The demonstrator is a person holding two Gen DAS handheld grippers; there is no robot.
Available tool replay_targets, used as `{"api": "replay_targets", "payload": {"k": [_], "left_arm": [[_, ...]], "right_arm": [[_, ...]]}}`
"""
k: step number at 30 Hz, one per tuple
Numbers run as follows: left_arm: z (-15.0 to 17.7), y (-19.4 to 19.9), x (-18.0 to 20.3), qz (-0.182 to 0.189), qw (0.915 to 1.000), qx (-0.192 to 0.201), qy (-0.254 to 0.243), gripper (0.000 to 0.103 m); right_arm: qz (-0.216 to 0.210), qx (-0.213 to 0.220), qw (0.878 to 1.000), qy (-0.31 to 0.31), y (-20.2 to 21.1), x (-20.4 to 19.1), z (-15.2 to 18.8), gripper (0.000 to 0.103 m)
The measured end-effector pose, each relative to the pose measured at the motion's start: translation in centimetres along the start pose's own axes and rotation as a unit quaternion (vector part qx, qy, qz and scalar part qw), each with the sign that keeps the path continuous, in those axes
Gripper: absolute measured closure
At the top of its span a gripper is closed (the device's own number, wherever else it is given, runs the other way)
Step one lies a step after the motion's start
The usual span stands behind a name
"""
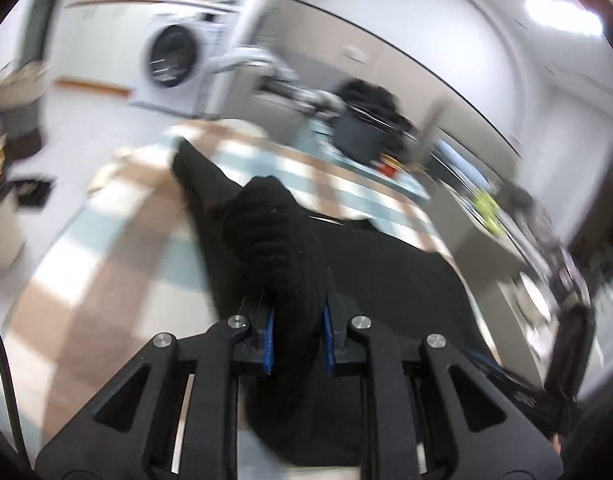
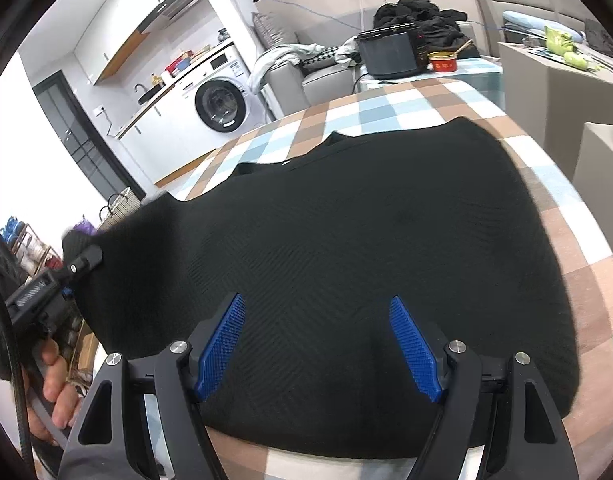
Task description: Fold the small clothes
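Left hand-held gripper (image 1: 296, 330) clamped on black garment (image 2: 346, 240), right hand-held gripper (image 2: 318, 344) apart, checked tablecloth (image 2: 386, 108), washing machine (image 2: 220, 104).

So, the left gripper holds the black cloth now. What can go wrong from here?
The left gripper pinches only a bunched sleeve end of the black sweater, so the knit may slip out as it is pulled. The right gripper hangs open above the body without pinning it, so the whole garment might drag across the checked tablecloth instead of folding.

Bright, even indoor light; a glaring white ceiling lamp (image 1: 562, 10) tops the heavily motion-blurred left view; the right view is sharp, its edges fisheye-bent.
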State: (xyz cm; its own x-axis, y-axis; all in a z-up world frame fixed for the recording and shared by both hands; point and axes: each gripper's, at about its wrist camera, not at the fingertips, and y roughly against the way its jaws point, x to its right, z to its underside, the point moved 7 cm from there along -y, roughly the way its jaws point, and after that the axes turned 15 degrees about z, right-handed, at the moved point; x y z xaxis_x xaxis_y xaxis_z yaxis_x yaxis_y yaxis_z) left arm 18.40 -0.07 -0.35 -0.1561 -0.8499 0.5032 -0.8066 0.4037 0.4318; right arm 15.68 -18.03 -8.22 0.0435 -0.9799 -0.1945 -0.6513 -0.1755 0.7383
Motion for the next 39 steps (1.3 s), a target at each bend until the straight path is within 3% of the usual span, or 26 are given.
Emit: {"api": "replay_targets", "payload": {"k": [2, 5, 8, 10, 14, 17, 21, 25, 29, 33, 34, 37, 39], "left_arm": [[1.0, -2.8, 3.6, 0.041, 0.9977, -0.043, -0.033, 0.088], [4.1, -6.5, 6.5, 0.087, 0.9876, -0.117, -0.059, 0.085], [8.1, -9.4, 7.3, 0.128, 0.9712, -0.195, -0.047, 0.065], [9.6, -9.5, 7.3, 0.149, 0.9641, -0.218, -0.029, 0.056], [9.3, -7.2, 6.6, 0.144, 0.9704, -0.192, -0.032, 0.035], [8.2, -5.2, 5.4, 0.135, 0.9764, -0.167, -0.026, 0.032], [7.2, -3.4, 1.7, 0.058, 0.9869, -0.146, -0.037, 0.032], [8.2, -4.0, -0.6, 0.011, 0.9832, -0.174, -0.054, 0.032], [8.8, -3.5, -1.0, 0.004, 0.9784, -0.185, -0.092, 0.032], [9.1, -3.2, -2.0, 0.012, 0.9777, -0.193, -0.081, 0.031], [9.2, -3.2, -2.2, 0.015, 0.9778, -0.194, -0.077, 0.031], [8.9, -2.5, -2.9, 0.034, 0.9799, -0.19, -0.05, 0.031], [8.0, -1.2, -3.0, 0.043, 0.9832, -0.173, -0.039, 0.031]], "right_arm": [[0.006, 0.003, 1.0, -0.007, 0.1, 0.7, -0.3, 0.026], [0.015, 0.004, 1.0, -0.016, 0.1, 1.7, -0.6, 0.026], [0.021, -0.003, 1.0, -0.022, -0.3, 2.5, -0.7, 0.026], [0.023, -0.008, 0.999, -0.025, -0.5, 2.9, -0.6, 0.026], [0.006, -0.018, 0.999, -0.032, -0.9, 3.1, -0.5, 0.026], [-0.039, -0.034, 0.998, -0.04, -1.0, 2.3, -0.2, 0.026], [-0.119, -0.074, 0.989, -0.039, -1.6, 0.0, 0.8, 0.027], [-0.134, -0.109, 0.984, -0.032, -2.5, -1.5, 1.8, 0.027], [-0.147, -0.117, 0.982, -0.033, -2.6, -2.4, 1.7, 0.027], [-0.15, -0.126, 0.981, -0.007, -2.9, -4.2, 1.9, 0.027], [-0.146, -0.127, 0.981, 0.001, -3.1, -4.7, 2.0, 0.034], [-0.114, -0.128, 0.985, 0.021, -4.2, -5.3, 2.3, 0.082], [-0.124, -0.093, 0.988, 0.019, -2.8, -5.5, 1.4, 0.085]]}}
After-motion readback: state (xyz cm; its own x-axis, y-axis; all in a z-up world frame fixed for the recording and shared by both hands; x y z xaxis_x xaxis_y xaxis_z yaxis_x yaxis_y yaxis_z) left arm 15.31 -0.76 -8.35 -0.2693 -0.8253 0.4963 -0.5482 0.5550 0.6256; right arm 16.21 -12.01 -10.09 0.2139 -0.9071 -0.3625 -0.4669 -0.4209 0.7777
